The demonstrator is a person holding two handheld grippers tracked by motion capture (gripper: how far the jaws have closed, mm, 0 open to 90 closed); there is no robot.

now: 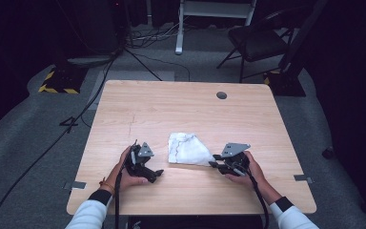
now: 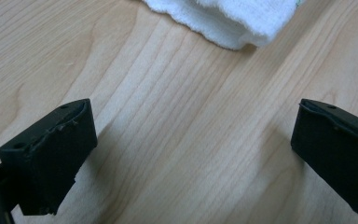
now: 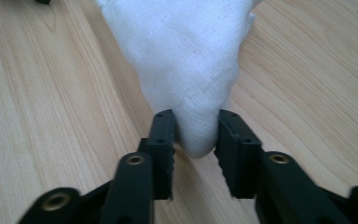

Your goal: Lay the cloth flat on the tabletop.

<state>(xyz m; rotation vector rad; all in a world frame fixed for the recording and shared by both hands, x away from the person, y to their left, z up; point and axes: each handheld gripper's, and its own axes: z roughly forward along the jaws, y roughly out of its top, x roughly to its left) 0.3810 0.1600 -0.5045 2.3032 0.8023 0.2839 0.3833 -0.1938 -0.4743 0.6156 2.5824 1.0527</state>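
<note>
white cloth [image 1: 187, 149] crumpled mid-table [image 1: 181, 109] | right gripper [image 3: 196, 140] jaws pinching its near corner, seemingly gripped | left gripper [image 2: 191, 149] jaws spread wide, empty, just short of cloth edge [image 2: 223, 18]

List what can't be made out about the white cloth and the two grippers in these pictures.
- white cloth: the left gripper view's top edge cuts off most of it.
- white cloth's far end: cut off by the right gripper view's top edge.
- right gripper: its jaws flank the cloth's tip, which hides how tightly they pinch.
- left gripper: too small in the high view to judge its jaw gap.
</note>
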